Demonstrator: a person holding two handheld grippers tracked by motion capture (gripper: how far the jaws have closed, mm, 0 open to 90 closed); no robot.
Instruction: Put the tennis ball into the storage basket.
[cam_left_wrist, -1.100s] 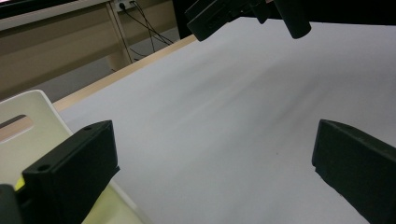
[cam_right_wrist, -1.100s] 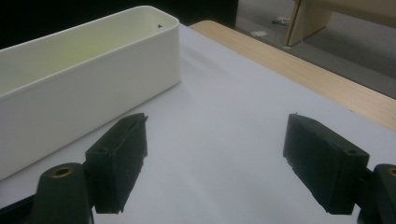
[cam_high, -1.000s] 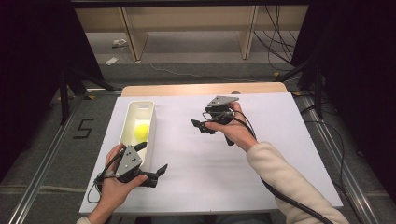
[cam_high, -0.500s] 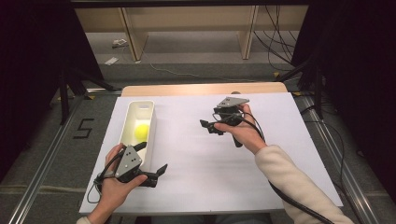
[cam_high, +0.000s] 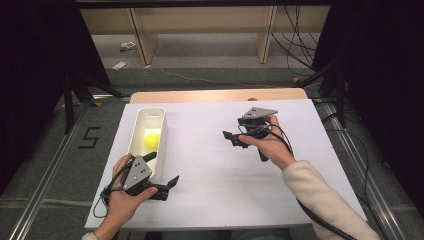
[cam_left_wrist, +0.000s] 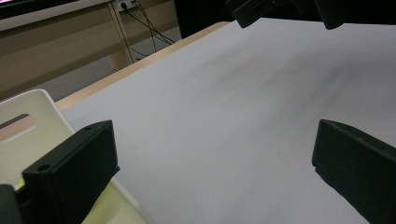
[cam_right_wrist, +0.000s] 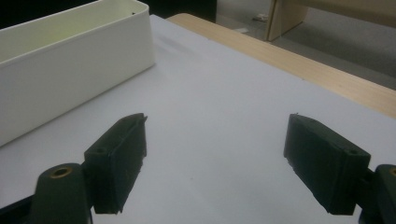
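A long white bin (cam_high: 160, 116) stands at the left of the white table sheet, with a yellow ball (cam_high: 151, 140) lying inside it. My left gripper (cam_high: 163, 170) is held low at the bin's near end, open and holding nothing; one jaw reaches over the bin's corner. In the left gripper view its jaws stand wide apart (cam_left_wrist: 210, 163) with the bin (cam_left_wrist: 32, 116) at the left. My right gripper (cam_high: 233, 139) hovers over the middle right of the sheet, open and empty, pointing left toward the bin. The right gripper view shows its jaws spread (cam_right_wrist: 215, 158) over bare sheet, with the bin (cam_right_wrist: 74, 60) farther off.
The white sheet (cam_high: 210, 200) covers a wooden table whose far edge (cam_high: 215, 95) shows beyond it. Wooden shelf legs (cam_high: 142, 42) and cables lie on the floor behind. Metal rails run along both sides. My right gripper (cam_left_wrist: 280, 9) shows at the top of the left gripper view.
My right gripper has drifted to the right, away from the bin, and slightly toward the person. The left gripper and the ball have stayed put.
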